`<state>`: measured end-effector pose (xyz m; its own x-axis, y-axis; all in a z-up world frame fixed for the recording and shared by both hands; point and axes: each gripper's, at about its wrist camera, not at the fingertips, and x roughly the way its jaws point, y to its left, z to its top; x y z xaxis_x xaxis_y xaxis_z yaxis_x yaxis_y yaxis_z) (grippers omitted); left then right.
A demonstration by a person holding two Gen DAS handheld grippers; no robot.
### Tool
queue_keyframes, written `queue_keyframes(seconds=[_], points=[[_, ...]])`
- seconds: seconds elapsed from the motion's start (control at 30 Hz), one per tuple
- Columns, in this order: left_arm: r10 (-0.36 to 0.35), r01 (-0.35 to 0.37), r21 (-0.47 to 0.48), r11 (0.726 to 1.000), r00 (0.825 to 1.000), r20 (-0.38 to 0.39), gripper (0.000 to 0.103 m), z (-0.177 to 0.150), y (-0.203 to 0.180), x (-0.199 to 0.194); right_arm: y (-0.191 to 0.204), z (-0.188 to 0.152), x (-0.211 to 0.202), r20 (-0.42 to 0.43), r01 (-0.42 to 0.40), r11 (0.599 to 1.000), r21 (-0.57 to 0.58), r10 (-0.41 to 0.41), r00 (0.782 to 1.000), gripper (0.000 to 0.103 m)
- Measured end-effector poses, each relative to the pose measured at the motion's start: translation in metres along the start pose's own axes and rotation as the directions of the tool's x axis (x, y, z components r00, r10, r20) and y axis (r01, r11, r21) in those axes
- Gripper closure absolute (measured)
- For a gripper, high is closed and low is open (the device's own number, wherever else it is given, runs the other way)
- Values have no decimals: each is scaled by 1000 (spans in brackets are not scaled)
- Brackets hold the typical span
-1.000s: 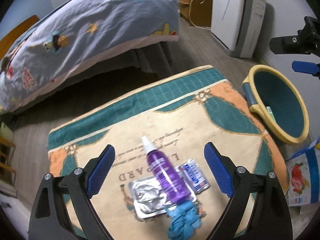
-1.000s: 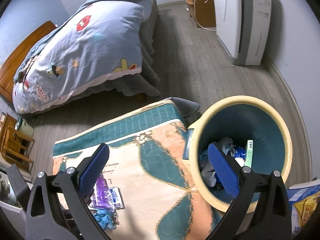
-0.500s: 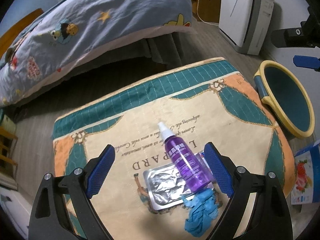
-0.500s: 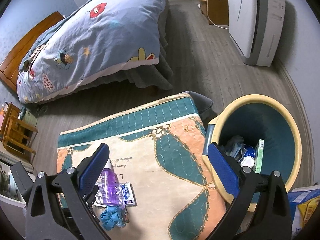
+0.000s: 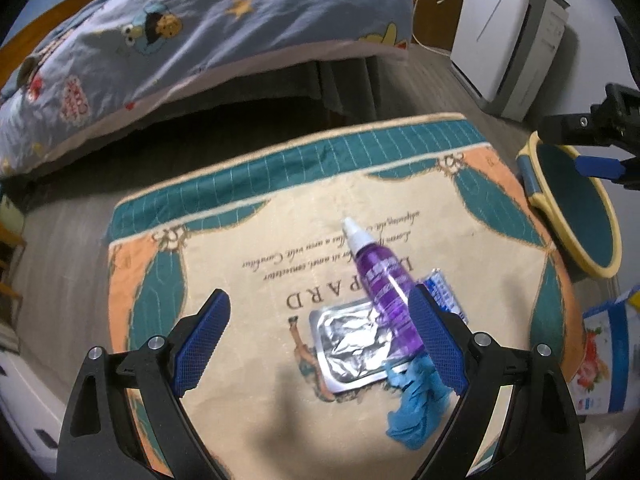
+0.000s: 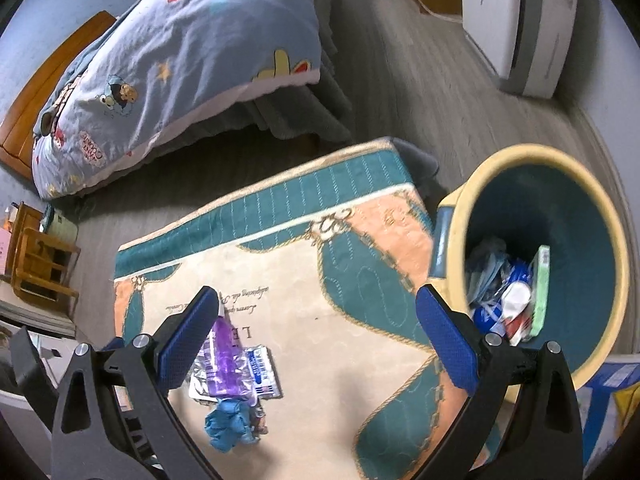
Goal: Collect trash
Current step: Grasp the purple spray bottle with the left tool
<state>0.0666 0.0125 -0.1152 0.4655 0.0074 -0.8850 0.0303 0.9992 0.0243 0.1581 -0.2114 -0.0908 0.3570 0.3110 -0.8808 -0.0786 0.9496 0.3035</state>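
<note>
Hovering wide open and empty, my left claw (image 5: 318, 342) frames the purple bottle (image 5: 386, 286) lying on the rug (image 5: 248, 240); my right claw (image 6: 316, 336), equally open and empty, hangs near the bin (image 6: 600, 240).

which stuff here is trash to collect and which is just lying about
For the job:
- purple plastic spray bottle
- crumpled silver foil blister pack
- small blue-and-white sachet
- scrunched blue tissue
- yellow-rimmed teal bin, already holding rubbish

Just lying about:
- teal and peach patterned rug
- cartoon-print blue duvet
- white appliance
- wooden stool
</note>
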Motion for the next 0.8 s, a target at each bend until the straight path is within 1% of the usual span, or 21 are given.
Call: queue_keyframes(seconds=[0.07, 0.2, 0.23, 0.3, 0.37, 0.5, 0.53, 0.57, 0.6, 0.63, 0.67, 0.8], points=[[-16, 16, -10, 1000, 1000, -12, 13, -3, 1, 5, 4, -3, 6, -17, -4, 1000, -3, 4, 1000, 6], [-106, 105, -39, 994, 994, -23, 13, -1, -9, 16, 7, -6, 10, -24, 18, 1000, 5, -18, 1000, 6], [-119, 118, -24, 993, 993, -27, 13, 0, -15, 19, 8, -6, 10, -23, 24, 1000, 4, -23, 999, 6], [-106, 108, 45, 993, 993, -44, 13, 1, -31, 26, 8, -6, 11, -23, 35, 999, -4, -35, 999, 6], [-80, 86, 94, 992, 995, -60, 20, 1, -41, 34, 8, -7, 12, -25, 46, 999, -12, -46, 999, 6], [-89, 99, 102, 990, 991, -98, 31, 0, -45, 50, 6, -9, 19, -47, 40, 999, -23, -41, 998, 6], [-91, 101, 104, 989, 990, -104, 35, 0, -45, 53, 6, -10, 21, -55, 43, 999, -29, -44, 997, 6], [-96, 108, 104, 989, 988, -118, 44, -2, -44, 58, 6, -11, 23, -61, 46, 998, -33, -48, 997, 6], [-97, 111, 101, 989, 987, -128, 50, -2, -42, 61, 6, -12, 24, -64, 47, 998, -35, -49, 997, 6], [-101, 115, 95, 989, 985, -139, 63, -3, -41, 64, 6, -12, 25, -70, 46, 998, -33, -48, 996, 6], [-114, 127, 87, 988, 984, -137, 65, -5, -38, 65, 6, -13, 27, -74, 44, 999, -30, -46, 996, 6], [-103, 113, 83, 990, 988, -118, 69, -5, -27, 58, 12, -16, 34, -101, 30, 999, -35, -33, 994, 7]])
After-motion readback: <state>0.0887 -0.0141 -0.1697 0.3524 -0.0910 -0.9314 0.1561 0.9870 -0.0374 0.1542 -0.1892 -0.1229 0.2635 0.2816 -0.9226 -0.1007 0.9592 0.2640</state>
